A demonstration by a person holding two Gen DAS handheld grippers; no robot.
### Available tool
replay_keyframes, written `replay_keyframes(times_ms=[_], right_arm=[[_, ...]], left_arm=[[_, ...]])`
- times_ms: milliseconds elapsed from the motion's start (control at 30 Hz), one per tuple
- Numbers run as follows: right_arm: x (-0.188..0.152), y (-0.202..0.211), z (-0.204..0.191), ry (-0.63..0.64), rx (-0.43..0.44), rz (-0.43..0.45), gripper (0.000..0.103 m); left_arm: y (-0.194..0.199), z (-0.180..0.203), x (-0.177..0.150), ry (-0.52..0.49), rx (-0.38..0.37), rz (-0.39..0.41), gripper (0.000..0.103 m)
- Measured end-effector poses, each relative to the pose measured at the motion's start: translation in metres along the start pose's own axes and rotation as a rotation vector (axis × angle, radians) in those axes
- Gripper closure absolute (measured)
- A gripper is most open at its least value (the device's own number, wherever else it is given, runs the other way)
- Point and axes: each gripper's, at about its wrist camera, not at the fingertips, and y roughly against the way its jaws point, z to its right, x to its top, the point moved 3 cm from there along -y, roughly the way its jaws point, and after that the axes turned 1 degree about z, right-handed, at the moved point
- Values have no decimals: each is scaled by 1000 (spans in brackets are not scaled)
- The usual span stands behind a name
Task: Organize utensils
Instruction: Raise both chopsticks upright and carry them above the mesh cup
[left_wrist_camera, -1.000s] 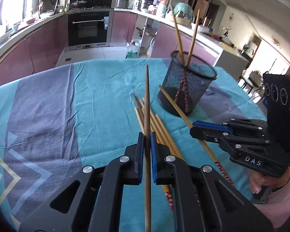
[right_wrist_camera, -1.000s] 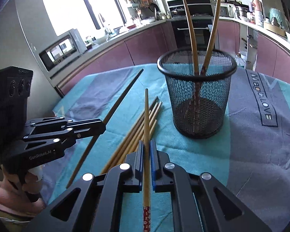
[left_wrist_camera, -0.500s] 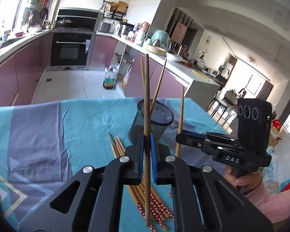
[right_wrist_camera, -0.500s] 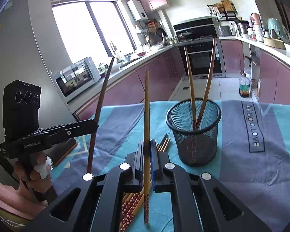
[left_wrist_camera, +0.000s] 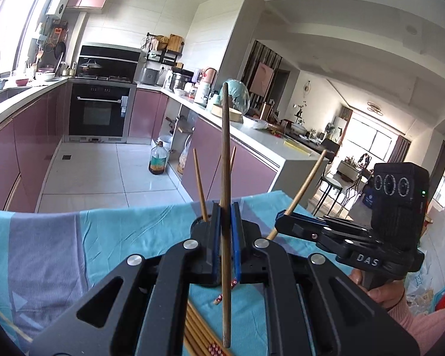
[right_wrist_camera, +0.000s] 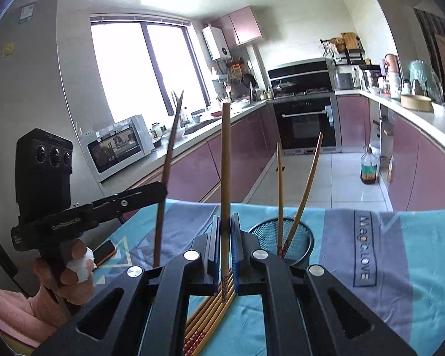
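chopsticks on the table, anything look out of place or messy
Yes: a bundle of loose chopsticks lies on the tablecloth beside the mesh cup, which holds only two chopsticks. Nothing looks spilled or broken.

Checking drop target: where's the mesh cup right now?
In the right wrist view the mesh cup stands on the tablecloth just right of the right gripper, two chopsticks in it, the loose pile to its left.
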Motion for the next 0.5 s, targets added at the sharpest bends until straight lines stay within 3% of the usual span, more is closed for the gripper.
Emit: replay_keyframes(times_ms=[500], right_arm=[[52, 9, 35, 36, -82, 99, 98]], left_arm=[[-62, 26, 60, -41, 71, 150, 96]])
